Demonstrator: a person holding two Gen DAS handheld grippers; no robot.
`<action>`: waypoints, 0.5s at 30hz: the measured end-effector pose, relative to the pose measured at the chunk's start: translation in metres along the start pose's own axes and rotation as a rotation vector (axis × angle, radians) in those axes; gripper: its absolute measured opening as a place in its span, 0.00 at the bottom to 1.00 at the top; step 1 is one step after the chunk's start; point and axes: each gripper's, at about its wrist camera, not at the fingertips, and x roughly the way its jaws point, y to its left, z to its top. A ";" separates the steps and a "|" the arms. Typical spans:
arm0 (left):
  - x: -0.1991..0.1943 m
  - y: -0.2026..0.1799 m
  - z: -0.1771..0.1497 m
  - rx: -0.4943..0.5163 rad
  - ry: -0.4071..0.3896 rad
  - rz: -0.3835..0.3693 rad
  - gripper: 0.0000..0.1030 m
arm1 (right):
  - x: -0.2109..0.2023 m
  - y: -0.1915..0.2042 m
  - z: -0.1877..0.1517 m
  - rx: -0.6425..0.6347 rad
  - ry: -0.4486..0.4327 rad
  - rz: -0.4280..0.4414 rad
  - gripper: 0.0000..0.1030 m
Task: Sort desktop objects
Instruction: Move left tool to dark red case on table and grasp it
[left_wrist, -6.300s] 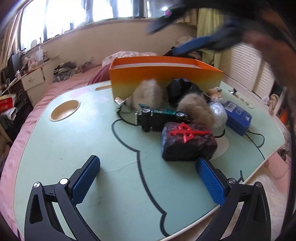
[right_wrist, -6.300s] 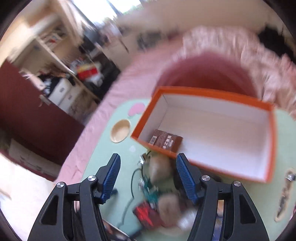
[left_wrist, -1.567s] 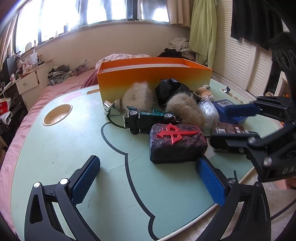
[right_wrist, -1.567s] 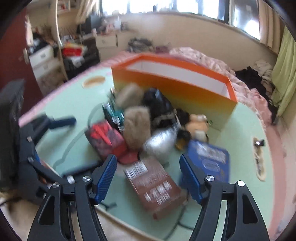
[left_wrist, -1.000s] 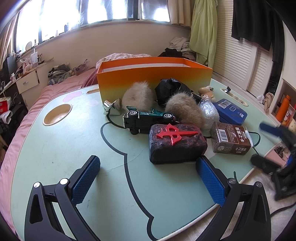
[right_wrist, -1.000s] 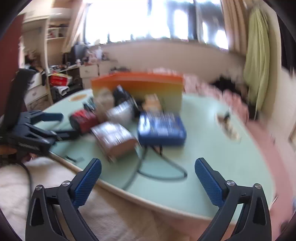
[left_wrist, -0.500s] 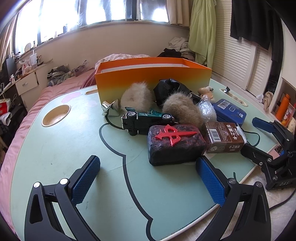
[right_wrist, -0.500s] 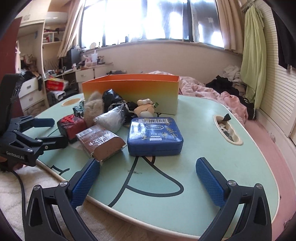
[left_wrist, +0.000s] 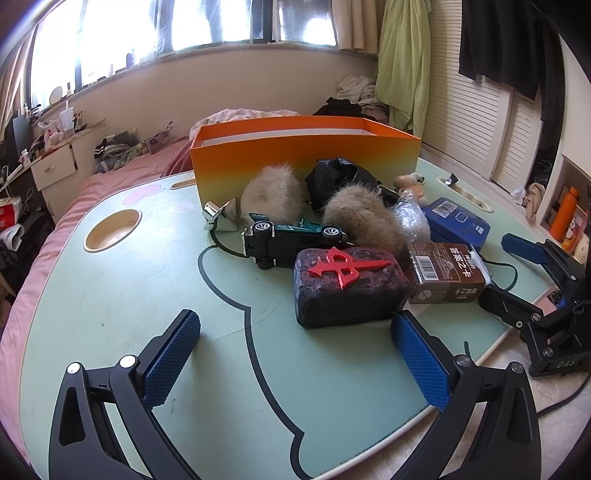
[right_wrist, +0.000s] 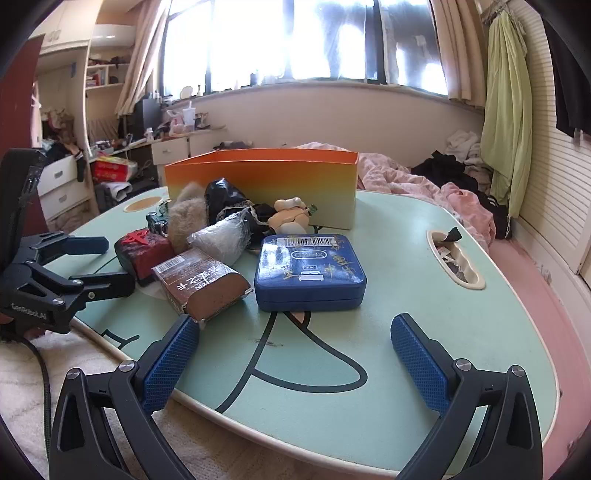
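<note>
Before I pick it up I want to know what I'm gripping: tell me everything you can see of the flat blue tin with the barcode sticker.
The flat blue tin is squarish with rounded corners and looks like glossy metal. A seam runs round its side; the lid is shut. A white barcode sticker and gold print mark the top. It lies flat on the mint-green table, by the brown carton, in front of the orange box.
</note>
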 end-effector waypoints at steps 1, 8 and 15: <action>-0.001 -0.001 0.000 0.005 0.000 0.000 1.00 | 0.000 0.000 0.000 0.001 0.000 0.000 1.00; -0.014 -0.010 0.016 0.041 -0.048 0.005 1.00 | 0.000 0.000 0.001 0.000 -0.001 0.000 1.00; 0.004 -0.012 0.033 -0.008 0.032 -0.055 0.81 | 0.000 0.000 0.000 0.001 -0.001 0.000 1.00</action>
